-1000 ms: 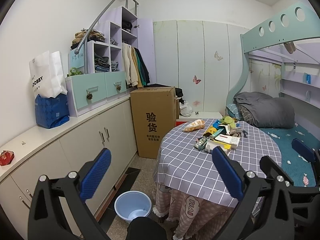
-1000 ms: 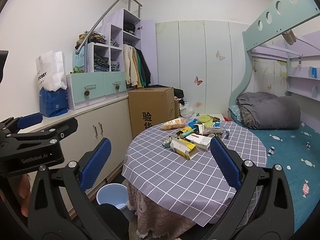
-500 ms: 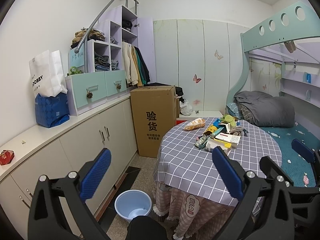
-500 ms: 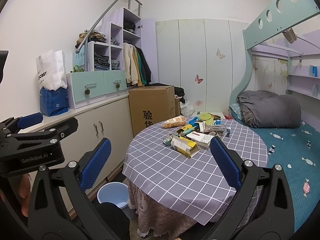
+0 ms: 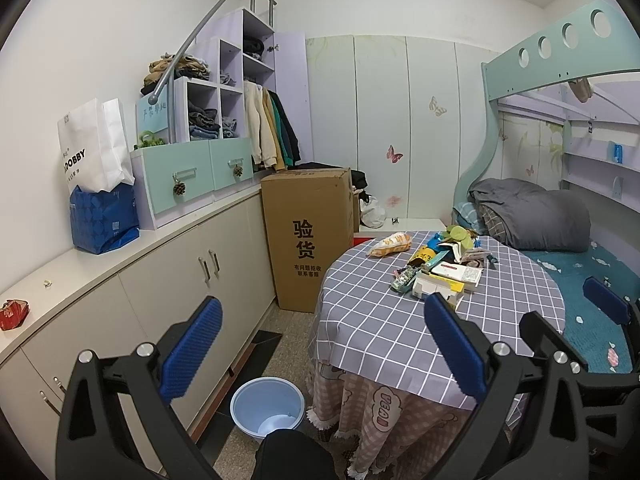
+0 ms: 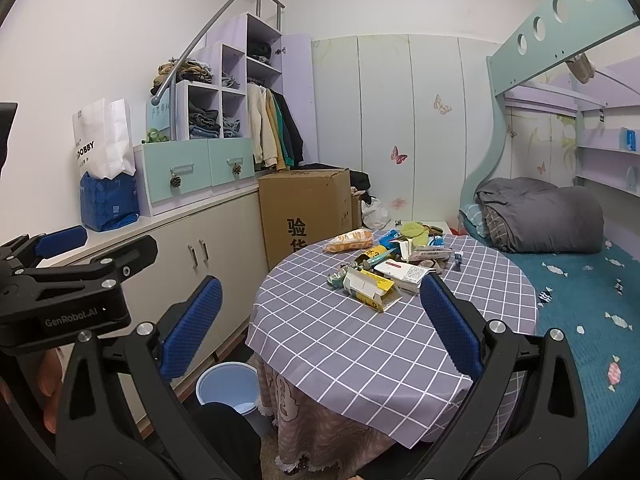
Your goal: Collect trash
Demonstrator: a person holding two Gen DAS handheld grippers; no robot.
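My left claw point(image 5: 320, 344) hangs wide open and grips nothing, short of the round desk point(image 5: 384, 336). My right claw point(image 6: 320, 328) is also spread wide and empty, its pads above the checked cloth without touching it. The trash pile point(image 6: 384, 268) of wrappers and flattened cartons lies near the desk's middle, well ahead of both claws. A blue bin point(image 5: 267, 406) stands on the floor beside the desk.

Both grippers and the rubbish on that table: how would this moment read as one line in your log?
left gripper: open, empty | right gripper: open, empty | trash pile: untouched on table | blue bin: on floor beside table
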